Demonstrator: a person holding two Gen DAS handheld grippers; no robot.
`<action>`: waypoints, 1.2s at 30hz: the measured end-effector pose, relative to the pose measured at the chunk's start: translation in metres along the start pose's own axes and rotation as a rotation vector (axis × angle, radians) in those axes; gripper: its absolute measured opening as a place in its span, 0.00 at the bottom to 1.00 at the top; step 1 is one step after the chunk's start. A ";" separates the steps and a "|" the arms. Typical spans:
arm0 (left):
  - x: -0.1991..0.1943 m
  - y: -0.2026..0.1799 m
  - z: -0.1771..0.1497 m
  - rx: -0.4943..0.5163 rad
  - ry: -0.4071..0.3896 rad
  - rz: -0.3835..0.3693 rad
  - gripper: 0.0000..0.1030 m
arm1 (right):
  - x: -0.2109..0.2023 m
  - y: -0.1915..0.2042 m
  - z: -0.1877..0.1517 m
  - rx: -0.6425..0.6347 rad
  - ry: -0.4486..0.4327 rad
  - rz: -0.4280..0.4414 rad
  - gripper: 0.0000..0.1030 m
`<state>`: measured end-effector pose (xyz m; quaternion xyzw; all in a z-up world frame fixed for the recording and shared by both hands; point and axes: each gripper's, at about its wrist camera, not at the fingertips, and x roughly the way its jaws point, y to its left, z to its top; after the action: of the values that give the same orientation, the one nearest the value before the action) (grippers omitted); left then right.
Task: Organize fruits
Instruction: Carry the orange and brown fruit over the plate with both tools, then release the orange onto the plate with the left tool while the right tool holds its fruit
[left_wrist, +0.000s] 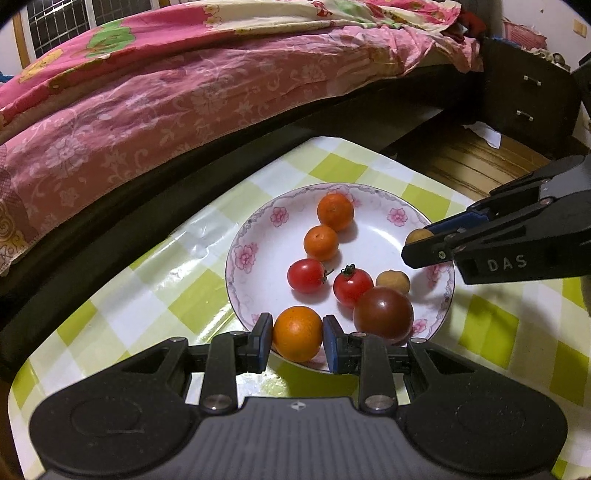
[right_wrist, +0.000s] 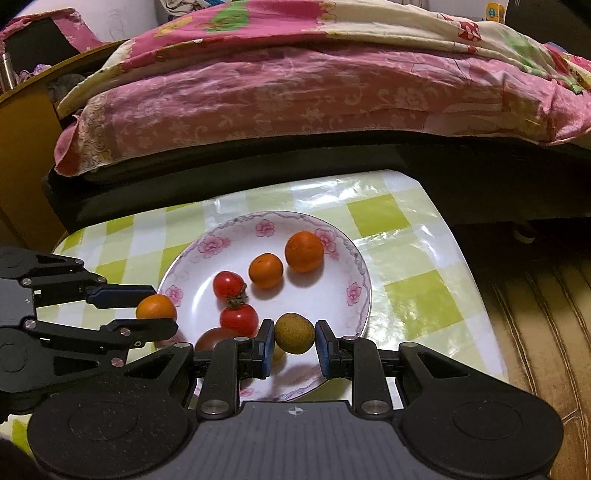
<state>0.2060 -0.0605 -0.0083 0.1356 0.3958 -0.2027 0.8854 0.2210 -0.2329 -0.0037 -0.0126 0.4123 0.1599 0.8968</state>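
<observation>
A white flowered plate (left_wrist: 258, 236) (right_wrist: 207, 266) sits on a green-checked table. On it lie two small oranges (left_wrist: 335, 211) (right_wrist: 304, 251), two red cherry tomatoes (left_wrist: 306, 275) (right_wrist: 229, 284), a dark tomato (left_wrist: 383, 313) (right_wrist: 216, 338) and a brown longan (left_wrist: 393, 281). My left gripper (left_wrist: 297, 334) (right_wrist: 157, 308) is shut on a third orange (left_wrist: 297, 333) (right_wrist: 156, 306) over the plate's rim. My right gripper (right_wrist: 294, 333) (left_wrist: 419, 240) is shut on another longan (right_wrist: 294, 333) (left_wrist: 418, 235) above the plate's opposite rim.
A bed with a pink flowered quilt (left_wrist: 177, 92) (right_wrist: 314, 85) runs along the far side of the table (left_wrist: 122, 314) (right_wrist: 417, 295). A dark drawer cabinet (left_wrist: 524, 99) stands past the table on a wooden floor (right_wrist: 535, 325).
</observation>
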 end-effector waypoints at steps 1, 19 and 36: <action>0.000 0.000 0.000 0.000 -0.001 -0.001 0.35 | 0.001 0.000 0.000 0.001 0.001 -0.002 0.20; 0.008 -0.002 0.001 -0.008 0.008 0.008 0.35 | 0.021 -0.006 0.001 0.045 0.023 -0.015 0.20; 0.011 -0.003 0.001 -0.004 0.011 0.007 0.35 | 0.029 -0.009 0.001 0.066 0.033 -0.012 0.20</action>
<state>0.2116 -0.0665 -0.0161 0.1363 0.4007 -0.1983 0.8841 0.2416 -0.2332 -0.0258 0.0118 0.4318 0.1405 0.8909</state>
